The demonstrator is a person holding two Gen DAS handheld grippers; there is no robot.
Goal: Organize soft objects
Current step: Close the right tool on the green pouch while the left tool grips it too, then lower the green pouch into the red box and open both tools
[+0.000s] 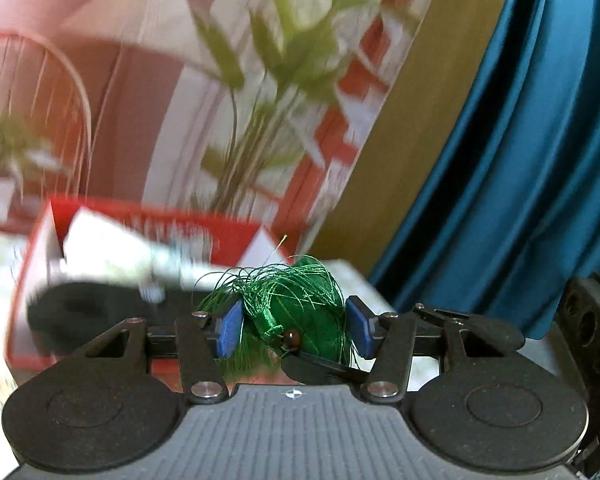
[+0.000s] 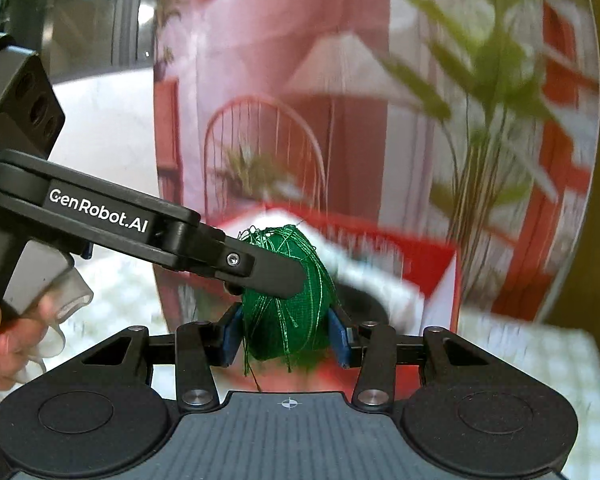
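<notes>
Pinching one green thread ball (image 1: 300, 312) from both sides, the left claw (image 1: 296, 330) and right claw (image 2: 284, 334) are each pressing blue pads against it. Beyond both claws, a red box (image 1: 140, 240) is sitting with soft things inside. Judging by this, placing the ball is still ahead.

red box (image 1: 236, 222) smearing with motion blur, lettering unreadable | white and black items (image 1: 112, 272) inside blurring, identity unclear | left gripper finger (image 2: 272, 276) covering part of green bundle (image 2: 288, 320) | hand (image 2: 4, 332) getting cut off by left frame edge | backdrop plant (image 1: 284, 60) blurring
</notes>
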